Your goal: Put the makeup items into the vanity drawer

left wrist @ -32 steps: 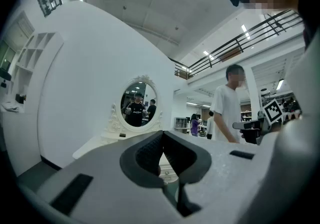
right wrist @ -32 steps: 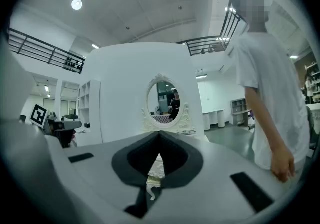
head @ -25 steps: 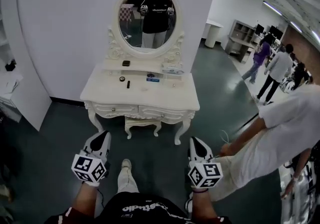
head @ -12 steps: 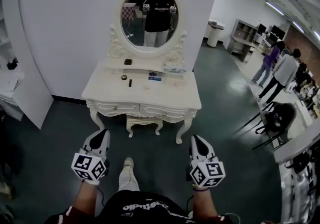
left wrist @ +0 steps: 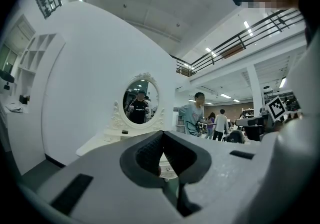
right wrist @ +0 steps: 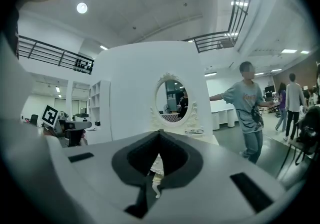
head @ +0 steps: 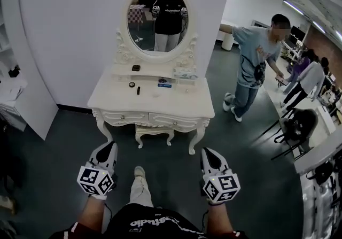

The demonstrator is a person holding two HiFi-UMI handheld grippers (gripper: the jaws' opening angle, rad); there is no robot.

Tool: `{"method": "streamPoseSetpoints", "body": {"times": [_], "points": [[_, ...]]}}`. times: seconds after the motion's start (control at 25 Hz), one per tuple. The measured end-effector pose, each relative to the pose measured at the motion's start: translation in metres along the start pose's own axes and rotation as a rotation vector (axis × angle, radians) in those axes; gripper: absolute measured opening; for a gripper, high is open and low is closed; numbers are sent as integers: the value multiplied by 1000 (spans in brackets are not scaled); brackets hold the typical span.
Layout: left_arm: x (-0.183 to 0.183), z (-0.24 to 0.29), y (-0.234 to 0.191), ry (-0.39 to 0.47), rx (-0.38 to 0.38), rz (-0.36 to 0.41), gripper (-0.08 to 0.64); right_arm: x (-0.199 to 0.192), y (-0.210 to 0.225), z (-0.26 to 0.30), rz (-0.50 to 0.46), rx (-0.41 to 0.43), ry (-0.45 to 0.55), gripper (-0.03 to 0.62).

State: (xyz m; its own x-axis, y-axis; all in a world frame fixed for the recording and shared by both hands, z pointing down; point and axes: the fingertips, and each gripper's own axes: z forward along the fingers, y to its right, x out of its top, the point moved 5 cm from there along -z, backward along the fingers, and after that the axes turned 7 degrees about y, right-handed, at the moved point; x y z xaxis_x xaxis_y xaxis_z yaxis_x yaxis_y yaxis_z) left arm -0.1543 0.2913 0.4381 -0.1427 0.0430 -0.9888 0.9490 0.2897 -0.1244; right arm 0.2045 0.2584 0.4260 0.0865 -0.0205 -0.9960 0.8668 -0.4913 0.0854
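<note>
The white vanity (head: 176,105) with its oval mirror (head: 157,18) stands ahead against the wall, both front drawers (head: 122,117) closed. On its top lie a round black compact (head: 131,84), a black tube (head: 137,90) and a small blue-and-white item (head: 164,85). A black square case (head: 135,68) sits on the raised shelf. My left gripper (head: 109,147) and right gripper (head: 207,151) hang low near my body, well short of the vanity. Both are shut with nothing between the jaws, as the left gripper (left wrist: 162,133) and right gripper (right wrist: 160,132) show in their own views.
A small white stool (head: 152,132) is tucked under the vanity. A person in a grey T-shirt (head: 256,61) stands to the vanity's right. A white shelf unit (head: 21,99) flanks the left, a black chair (head: 296,125) sits at the right, and more people stand further back.
The person in white at the right edge has gone, and a person in a grey T-shirt has walked in beside the vanity. Both grippers have kept still.
</note>
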Motion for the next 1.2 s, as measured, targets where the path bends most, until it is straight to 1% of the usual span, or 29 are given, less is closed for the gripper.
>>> {"method": "streamPoseSetpoints", "body": {"times": [0.12,0.28,0.48,0.6,0.76,1.0,1.2], "points": [[2,4,-1,2,2,8,5,2,2,4,-13,5,6,3],[-1,16,-3,3,-1,17,5,2,11,10,-44,-13,44,3],[-3,34,-4,5,-10,19,5,3,21,17,-56,-26,41,3],[-6,47,-5,8,-17,11,5,2,31,21,-39,-52,31,3],[-8,63,-9,20,-12,7,5,-2,45,31,5,-95,17,3],[-11,91,-22,18,-3,3,5,-1,60,54,14,-99,14,3],[-13,126,-38,20,-13,8,5,-1,68,87,11,-98,5,3]]}}
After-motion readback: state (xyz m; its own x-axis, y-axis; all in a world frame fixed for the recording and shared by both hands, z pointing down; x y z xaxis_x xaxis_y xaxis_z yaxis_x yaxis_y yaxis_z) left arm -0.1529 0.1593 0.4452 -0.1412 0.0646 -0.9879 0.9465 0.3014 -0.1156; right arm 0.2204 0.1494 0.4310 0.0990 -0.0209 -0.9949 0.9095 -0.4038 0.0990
